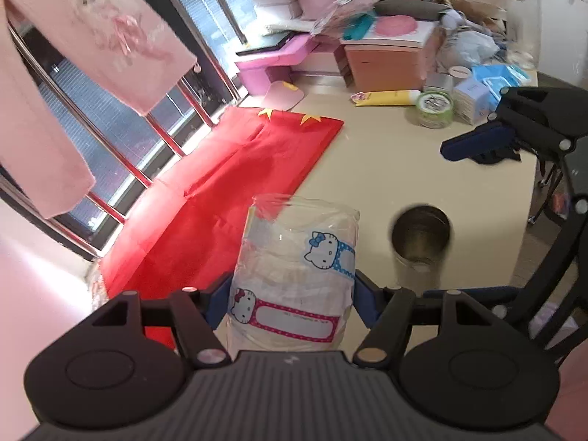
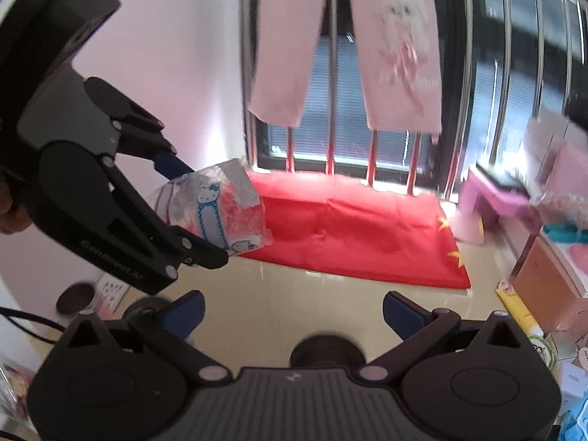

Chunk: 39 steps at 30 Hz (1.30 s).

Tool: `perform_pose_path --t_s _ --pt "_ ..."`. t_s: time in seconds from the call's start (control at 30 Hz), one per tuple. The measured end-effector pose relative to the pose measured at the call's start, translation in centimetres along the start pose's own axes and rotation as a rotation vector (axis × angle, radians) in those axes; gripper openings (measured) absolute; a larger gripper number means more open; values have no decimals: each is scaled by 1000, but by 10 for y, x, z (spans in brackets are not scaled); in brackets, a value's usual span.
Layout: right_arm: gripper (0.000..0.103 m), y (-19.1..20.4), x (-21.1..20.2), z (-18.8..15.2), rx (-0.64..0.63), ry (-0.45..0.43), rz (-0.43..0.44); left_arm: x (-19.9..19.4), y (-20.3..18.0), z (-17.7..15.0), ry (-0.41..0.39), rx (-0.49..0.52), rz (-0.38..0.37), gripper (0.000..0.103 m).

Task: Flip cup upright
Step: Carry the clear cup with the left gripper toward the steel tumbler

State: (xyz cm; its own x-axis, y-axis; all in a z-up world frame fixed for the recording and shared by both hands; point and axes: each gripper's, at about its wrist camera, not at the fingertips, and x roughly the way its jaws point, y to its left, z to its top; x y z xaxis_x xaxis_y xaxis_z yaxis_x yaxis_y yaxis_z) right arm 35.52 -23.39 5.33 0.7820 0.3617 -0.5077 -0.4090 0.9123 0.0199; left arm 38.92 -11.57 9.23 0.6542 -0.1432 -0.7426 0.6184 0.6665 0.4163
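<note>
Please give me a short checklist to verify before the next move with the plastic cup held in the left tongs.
1. Left tongs closed on the clear plastic cup: ok.
2. Cup lifted free of the table, as the right wrist view shows: ok.
3. Cup upright: cannot tell; it looks tilted in the right wrist view.
4. Right tongs open and holding nothing: ok.
5. Steel cup standing apart from the held cup: ok.
6. Landing place free of the red cloth: cannot tell.
</note>
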Motion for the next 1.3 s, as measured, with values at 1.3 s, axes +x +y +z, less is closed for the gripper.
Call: perform_pose_path --t_s 1.3 --pt "103 3 -48 -209 18 17 -94 100 -149 -112 97 53 -42 85"
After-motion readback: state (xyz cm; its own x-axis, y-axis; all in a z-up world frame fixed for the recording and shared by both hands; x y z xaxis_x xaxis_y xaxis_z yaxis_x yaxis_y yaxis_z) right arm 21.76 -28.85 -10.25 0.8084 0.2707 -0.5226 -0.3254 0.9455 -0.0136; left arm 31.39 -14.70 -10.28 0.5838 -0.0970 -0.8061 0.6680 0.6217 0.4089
